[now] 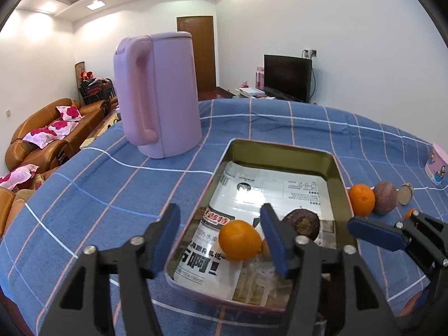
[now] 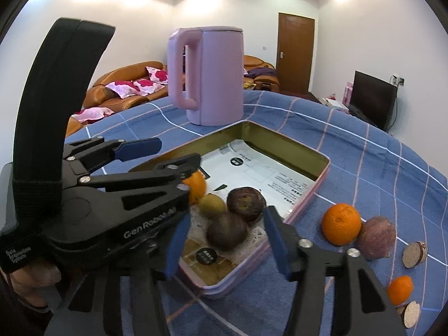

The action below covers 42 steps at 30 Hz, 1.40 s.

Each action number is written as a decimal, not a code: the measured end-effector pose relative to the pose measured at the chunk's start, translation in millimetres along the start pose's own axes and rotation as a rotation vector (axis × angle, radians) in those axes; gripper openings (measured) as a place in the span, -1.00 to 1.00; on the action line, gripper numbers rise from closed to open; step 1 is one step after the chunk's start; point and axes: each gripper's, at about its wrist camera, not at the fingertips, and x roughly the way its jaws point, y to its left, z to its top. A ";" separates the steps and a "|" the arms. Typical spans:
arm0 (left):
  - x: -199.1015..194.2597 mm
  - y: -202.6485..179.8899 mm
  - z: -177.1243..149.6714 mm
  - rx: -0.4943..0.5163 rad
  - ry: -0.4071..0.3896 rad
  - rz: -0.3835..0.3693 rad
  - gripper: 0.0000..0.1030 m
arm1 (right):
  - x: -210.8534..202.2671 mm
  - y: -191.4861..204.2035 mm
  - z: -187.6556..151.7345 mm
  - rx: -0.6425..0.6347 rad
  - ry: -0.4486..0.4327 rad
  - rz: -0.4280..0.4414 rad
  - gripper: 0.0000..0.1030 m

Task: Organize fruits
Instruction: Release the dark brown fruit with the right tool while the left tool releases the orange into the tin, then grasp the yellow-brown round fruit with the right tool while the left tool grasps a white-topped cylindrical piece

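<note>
A pink-rimmed tin tray lined with printed paper lies on the blue checked cloth. My left gripper is open over its near end, and an orange lies loose between the fingers. My right gripper is open around a dark purple fruit without touching it. Beside that fruit lie a second dark fruit and a small yellow-green one. Right of the tray on the cloth are an orange, a purple-brown fruit, a small orange and cut halves.
A tall pink kettle stands on the cloth behind the tray. A pink printed cup sits at the far right edge. Sofas with cushions, a door and a dark screen lie beyond the table.
</note>
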 end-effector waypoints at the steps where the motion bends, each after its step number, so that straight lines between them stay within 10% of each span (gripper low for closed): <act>1: -1.8 -0.3 0.3 -0.002 -0.006 -0.003 0.35 | -0.5 0.8 -0.4 -0.002 0.000 -0.002 0.17; 13: -15.5 -14.2 -1.7 -0.008 -0.019 -0.044 0.51 | -31.0 -16.8 -13.5 0.056 -0.024 -0.086 0.18; 26: -26.3 -73.4 -11.0 0.067 -0.001 -0.137 0.51 | -97.3 -107.1 -88.1 0.291 0.086 -0.363 0.17; 40: -30.3 -114.5 -12.2 0.152 0.011 -0.173 0.51 | -81.1 -135.6 -99.8 0.442 0.186 -0.279 0.16; 42: -29.2 -118.8 -13.7 0.155 0.022 -0.190 0.51 | -80.6 -137.1 -99.3 0.444 0.183 -0.282 -0.08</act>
